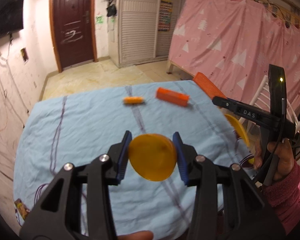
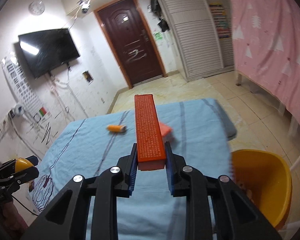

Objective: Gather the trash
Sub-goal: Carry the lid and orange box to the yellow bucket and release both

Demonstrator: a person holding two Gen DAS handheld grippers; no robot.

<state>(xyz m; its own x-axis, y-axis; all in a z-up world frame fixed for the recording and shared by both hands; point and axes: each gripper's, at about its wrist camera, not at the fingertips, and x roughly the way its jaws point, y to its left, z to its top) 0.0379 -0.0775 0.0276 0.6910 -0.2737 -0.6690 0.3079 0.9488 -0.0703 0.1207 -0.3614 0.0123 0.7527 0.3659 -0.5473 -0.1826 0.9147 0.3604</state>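
My left gripper (image 1: pixel 152 140) is shut on a round amber lid (image 1: pixel 153 157) and holds it above the blue cloth (image 1: pixel 80 124). My right gripper (image 2: pixel 151 152) is shut on a long orange box (image 2: pixel 148 128), held above the cloth; this box shows in the left wrist view (image 1: pixel 208 86) at the right. A second orange box (image 1: pixel 172 96) and a small orange tube (image 1: pixel 133 100) lie on the far part of the cloth; the tube also shows in the right wrist view (image 2: pixel 116 128). A yellow bin (image 2: pixel 264 184) stands beside the table's right edge.
A pink-curtained bed (image 1: pixel 240 46) stands to the right, a white chair (image 1: pixel 264 98) beside the bin. A brown door (image 2: pixel 130 46), a louvred wardrobe (image 2: pixel 198 30) and a wall TV (image 2: pixel 48 50) are beyond the tiled floor (image 2: pixel 220 92).
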